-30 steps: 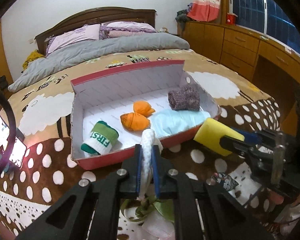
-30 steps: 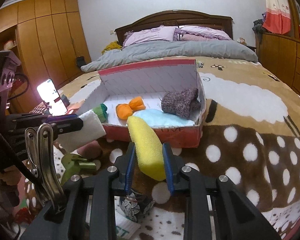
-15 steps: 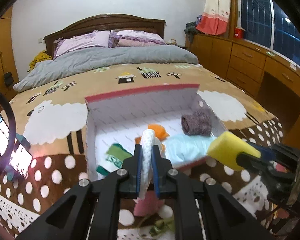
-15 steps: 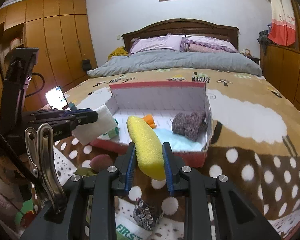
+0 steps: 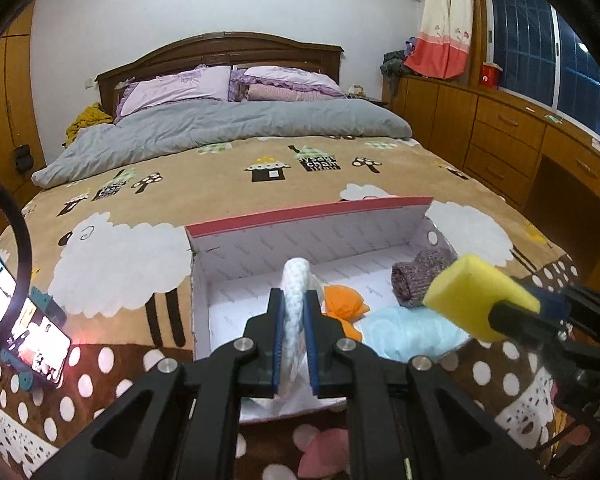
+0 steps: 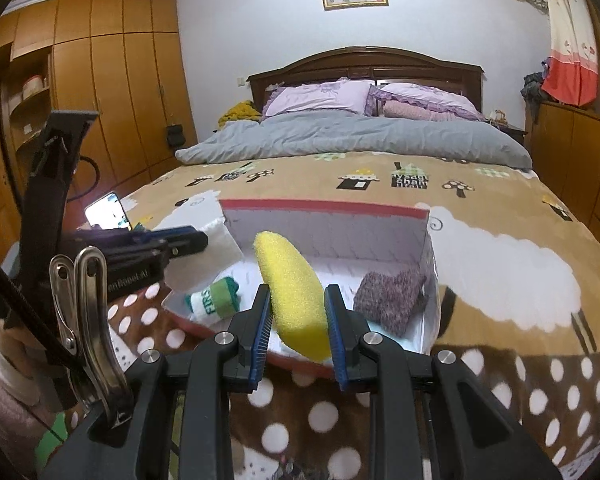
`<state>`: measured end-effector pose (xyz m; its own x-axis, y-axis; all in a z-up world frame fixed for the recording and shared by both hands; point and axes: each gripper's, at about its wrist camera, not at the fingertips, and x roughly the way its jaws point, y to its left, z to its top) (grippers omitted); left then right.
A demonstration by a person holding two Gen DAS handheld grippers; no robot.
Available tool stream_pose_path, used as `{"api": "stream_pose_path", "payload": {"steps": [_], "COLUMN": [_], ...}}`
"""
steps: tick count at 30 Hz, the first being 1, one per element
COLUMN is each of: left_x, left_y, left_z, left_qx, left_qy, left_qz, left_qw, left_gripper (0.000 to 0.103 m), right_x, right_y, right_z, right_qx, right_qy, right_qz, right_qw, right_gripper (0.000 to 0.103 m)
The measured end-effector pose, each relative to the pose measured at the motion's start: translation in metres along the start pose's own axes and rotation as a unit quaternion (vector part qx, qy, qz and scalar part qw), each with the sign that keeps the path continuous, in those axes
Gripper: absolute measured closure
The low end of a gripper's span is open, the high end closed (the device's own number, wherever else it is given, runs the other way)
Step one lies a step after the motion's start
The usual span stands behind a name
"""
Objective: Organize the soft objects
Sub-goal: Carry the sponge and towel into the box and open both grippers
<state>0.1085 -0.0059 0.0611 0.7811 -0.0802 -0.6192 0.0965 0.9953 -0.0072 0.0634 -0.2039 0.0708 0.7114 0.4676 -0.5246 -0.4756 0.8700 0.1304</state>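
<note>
The green-white sock (image 6: 214, 301) reads "FIRS"; the bedspread (image 5: 320, 163) house reads "chan", partly legible.

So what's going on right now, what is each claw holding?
Left gripper shut on white cloth. Right gripper shut on yellow sponge. Both poised over open box; nothing blocking.

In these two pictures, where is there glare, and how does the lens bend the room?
Left wrist view: the phone screen glares white at the left edge, and the cabinets curve. Right wrist view: the phone is blown out, and the wardrobe doors bow. Both views have dark, rounded corners. The yellow sponge looks sharp.
</note>
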Motion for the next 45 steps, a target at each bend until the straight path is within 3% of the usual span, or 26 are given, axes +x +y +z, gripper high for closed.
{"api": "stream_pose_path", "payload": {"steps": [14, 35, 39, 42, 45], "left_x": [0.048, 0.096, 0.098, 0.095, 0.090], "left_y": [0.011, 0.029, 0.031, 0.033, 0.033], "left_z": [0.001, -0.003, -0.003, -0.002, -0.001], "left_qx": [-0.014, -0.050, -0.059, -0.067, -0.066], "left_qy": [0.035, 0.069, 0.076, 0.076, 0.075], "left_qz": [0.005, 0.006, 0.004, -0.002, -0.005], "left_qw": [0.9993, 0.9963, 0.9954, 0.9949, 0.9950], "left_gripper": [0.093, 0.091, 0.074, 0.070, 0.055], "right_x": [0.042, 0.111, 0.115, 0.111, 0.105], "right_y": [-0.015, -0.036, -0.036, -0.037, -0.036], "right_z": [0.021, 0.005, 0.004, 0.005, 0.008], "right_qx": [0.025, 0.060, 0.063, 0.066, 0.065], "right_qy": [0.016, 0.076, 0.081, 0.074, 0.069], "right_qz": [0.000, 0.003, 0.005, 0.007, 0.006], "right_qw": [1.000, 0.995, 0.995, 0.995, 0.996], "right_gripper": [0.076, 0.076, 0.075, 0.075, 0.070]}}
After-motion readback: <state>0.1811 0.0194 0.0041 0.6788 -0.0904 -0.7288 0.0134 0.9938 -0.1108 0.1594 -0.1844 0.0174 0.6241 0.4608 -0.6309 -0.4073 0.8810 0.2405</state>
